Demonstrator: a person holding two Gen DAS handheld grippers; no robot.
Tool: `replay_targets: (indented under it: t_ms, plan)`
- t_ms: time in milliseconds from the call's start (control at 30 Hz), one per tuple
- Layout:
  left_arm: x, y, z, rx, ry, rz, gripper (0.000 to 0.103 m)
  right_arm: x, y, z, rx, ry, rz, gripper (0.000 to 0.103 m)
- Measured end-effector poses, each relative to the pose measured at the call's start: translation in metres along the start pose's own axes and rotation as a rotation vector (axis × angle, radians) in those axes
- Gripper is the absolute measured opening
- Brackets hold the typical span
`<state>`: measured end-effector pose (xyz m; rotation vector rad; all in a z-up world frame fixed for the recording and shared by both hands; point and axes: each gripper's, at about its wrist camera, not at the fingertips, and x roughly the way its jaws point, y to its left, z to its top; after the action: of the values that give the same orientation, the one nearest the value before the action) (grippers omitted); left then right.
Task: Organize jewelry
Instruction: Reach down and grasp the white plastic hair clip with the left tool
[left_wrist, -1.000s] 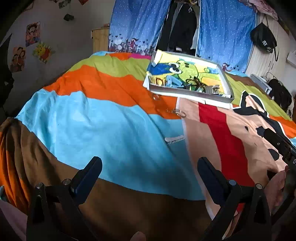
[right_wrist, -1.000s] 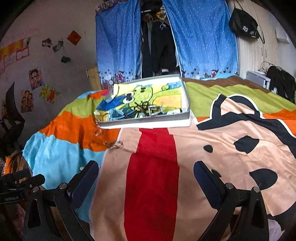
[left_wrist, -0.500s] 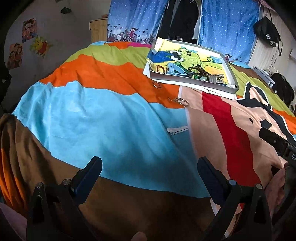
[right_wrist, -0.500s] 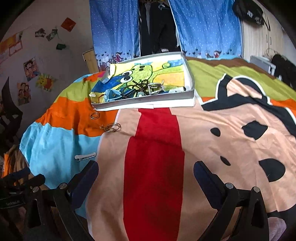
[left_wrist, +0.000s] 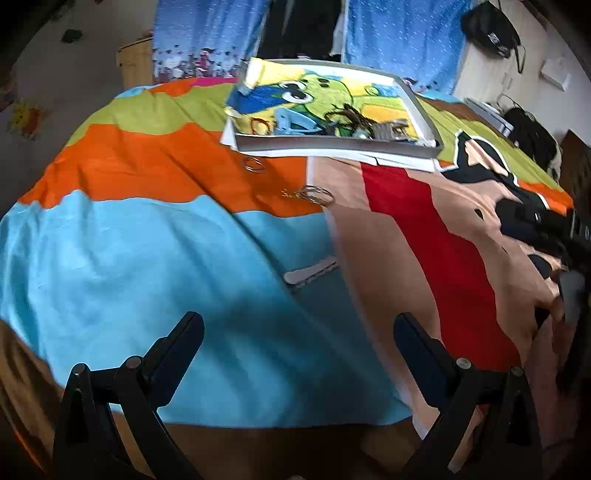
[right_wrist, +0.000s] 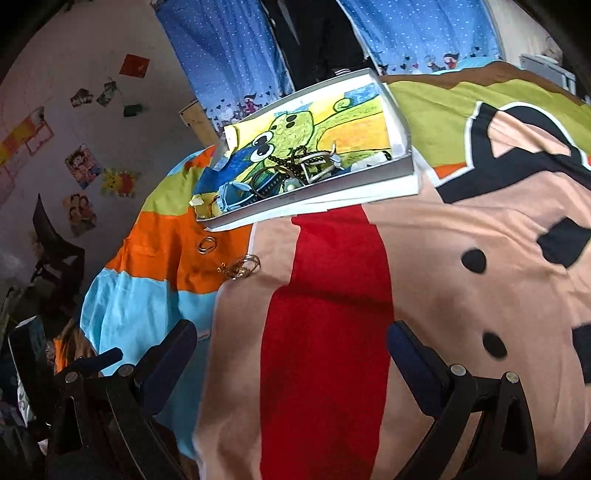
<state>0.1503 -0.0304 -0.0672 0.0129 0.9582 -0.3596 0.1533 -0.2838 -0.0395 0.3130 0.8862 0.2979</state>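
A shallow white box (left_wrist: 340, 144) (right_wrist: 332, 184) with a cartoon-printed lining lies on the bed and holds a heap of jewelry and a blue hair claw (left_wrist: 291, 123). On the blanket before it lie a small gold ring pair (left_wrist: 254, 164) (right_wrist: 207, 244), a bunch of thin bangles with a chain (left_wrist: 314, 194) (right_wrist: 242, 267), and a pale hair clip (left_wrist: 310, 272). My left gripper (left_wrist: 297, 334) is open and empty, just short of the hair clip. My right gripper (right_wrist: 291, 345) is open and empty above the red stripe.
A colourful striped blanket (left_wrist: 129, 243) covers the bed. Blue curtains (right_wrist: 221, 48) and hanging dark clothes stand behind the box. A wall with stickers (right_wrist: 81, 166) is on the left. A black chair (right_wrist: 55, 251) stands left of the bed.
Both grippers have moved forward over the bed toward the box and the loose pieces. The right view has tilted. Both jaws have stayed open.
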Motion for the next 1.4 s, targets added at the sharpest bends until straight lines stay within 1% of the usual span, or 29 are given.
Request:
replay_targets:
  t_ms: [100,133,167,200,233,300,433,567,633,700,800,933,1133,1200,1300,1367,1400]
  plan:
    - [0.006,-0.001,0.001,0.007,0.002,-0.021,0.098,0.008,-0.006,0.009,0.002,0.012,0.062,0.103]
    - [0.007,-0.001,0.001,0.011,-0.003,-0.028,0.097,0.009,-0.008,0.011,-0.003,0.011,0.068,0.103]
    - [0.008,0.000,0.002,0.017,-0.004,-0.033,0.093,0.011,-0.010,0.013,-0.007,0.008,0.068,0.103]
    - [0.008,-0.001,0.002,0.021,-0.003,-0.038,0.087,0.012,-0.013,0.015,-0.005,0.008,0.067,0.103]
    - [0.011,-0.001,0.003,0.029,0.002,-0.050,0.084,0.014,-0.016,0.016,0.004,0.011,0.069,0.103]
    - [0.016,-0.004,0.003,0.050,0.013,-0.060,0.073,0.016,-0.020,0.017,0.022,0.019,0.095,0.103]
    - [0.026,-0.013,0.005,0.108,0.017,-0.057,0.071,0.025,-0.019,0.019,0.002,0.046,0.120,0.103]
    - [0.035,-0.013,0.009,0.139,0.014,-0.039,0.071,0.039,-0.008,0.024,-0.088,0.064,0.142,0.103]
    - [0.041,-0.009,0.010,0.126,0.024,-0.035,0.069,0.047,-0.001,0.027,-0.156,0.069,0.147,0.103]
    - [0.049,-0.004,0.011,0.110,0.048,-0.037,0.054,0.055,0.006,0.029,-0.212,0.071,0.156,0.103]
    - [0.056,0.001,0.011,0.099,0.067,-0.035,0.045,0.066,0.014,0.029,-0.276,0.076,0.172,0.103]
    - [0.061,0.000,0.012,0.109,0.051,-0.004,0.037,0.079,0.018,0.027,-0.332,0.088,0.143,0.103]
    - [0.073,0.005,0.020,0.073,0.023,0.018,0.028,0.100,0.017,0.029,-0.340,0.106,0.126,0.103]
    - [0.078,0.008,0.025,0.047,0.012,0.026,0.021,0.109,0.019,0.029,-0.359,0.110,0.117,0.103]
    - [0.085,0.014,0.031,0.004,0.003,0.031,0.014,0.120,0.024,0.027,-0.390,0.117,0.110,0.103]
    - [0.091,0.019,0.036,-0.029,-0.007,0.040,0.011,0.127,0.027,0.026,-0.409,0.125,0.109,0.103]
    - [0.092,0.023,0.037,-0.045,-0.013,0.038,0.011,0.131,0.029,0.026,-0.416,0.128,0.109,0.103]
